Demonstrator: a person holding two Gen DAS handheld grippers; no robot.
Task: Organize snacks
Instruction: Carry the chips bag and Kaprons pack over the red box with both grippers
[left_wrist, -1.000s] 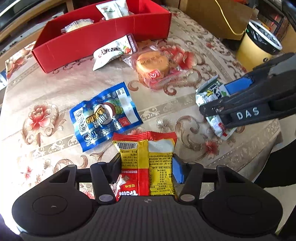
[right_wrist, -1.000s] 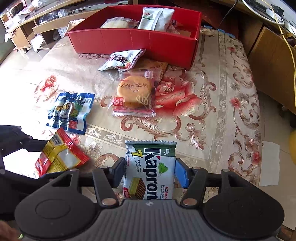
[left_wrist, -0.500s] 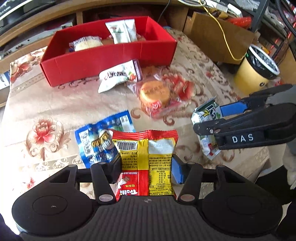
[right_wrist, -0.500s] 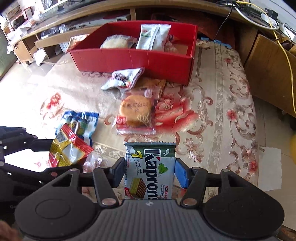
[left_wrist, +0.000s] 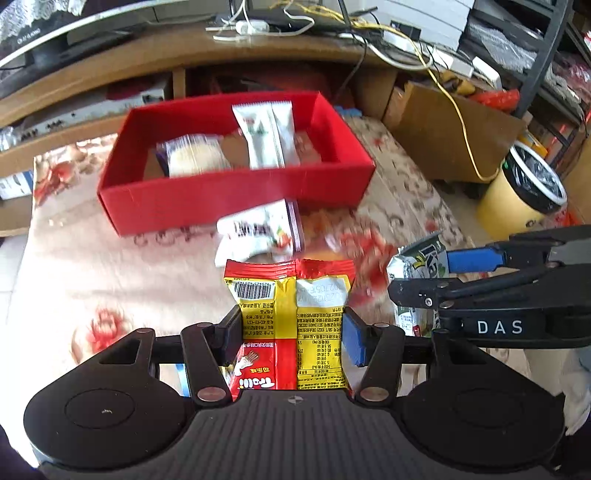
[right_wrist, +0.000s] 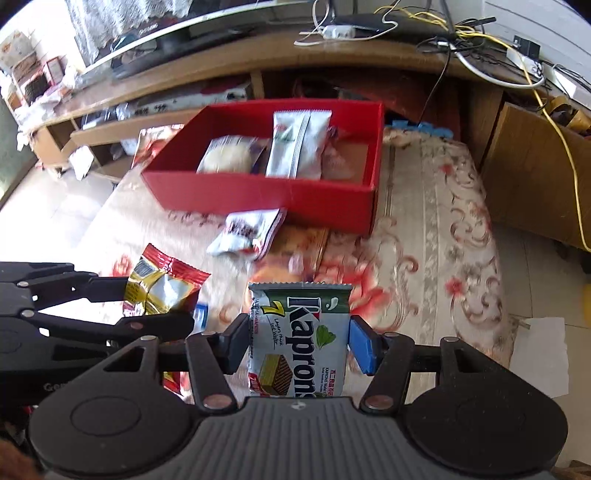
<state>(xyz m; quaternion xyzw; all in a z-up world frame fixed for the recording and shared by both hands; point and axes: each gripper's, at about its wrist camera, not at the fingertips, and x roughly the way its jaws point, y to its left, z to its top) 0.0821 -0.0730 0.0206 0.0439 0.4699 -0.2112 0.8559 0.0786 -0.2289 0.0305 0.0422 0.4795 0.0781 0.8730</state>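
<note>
My left gripper (left_wrist: 291, 332) is shut on a red and yellow snack packet (left_wrist: 288, 317), held above the table; the packet also shows in the right wrist view (right_wrist: 162, 291). My right gripper (right_wrist: 297, 343) is shut on a green and white Kaprons wafer pack (right_wrist: 299, 339), which also shows in the left wrist view (left_wrist: 417, 266). The red box (left_wrist: 236, 199) stands ahead at the table's far side and holds a white sachet (left_wrist: 266, 136) and a wrapped pastry (left_wrist: 195, 158). A white snack packet (left_wrist: 258, 232) lies just in front of the box.
A floral tablecloth (right_wrist: 424, 229) covers the table. A wrapped round cake (right_wrist: 277, 273) lies partly hidden behind the wafer pack. A yellow bin (left_wrist: 524, 195) stands on the floor at right. A wooden shelf unit with cables (left_wrist: 258, 48) runs behind the table.
Both grippers have risen and moved forward toward the red box with their packets. The blue packet on the table has dropped out of view.
</note>
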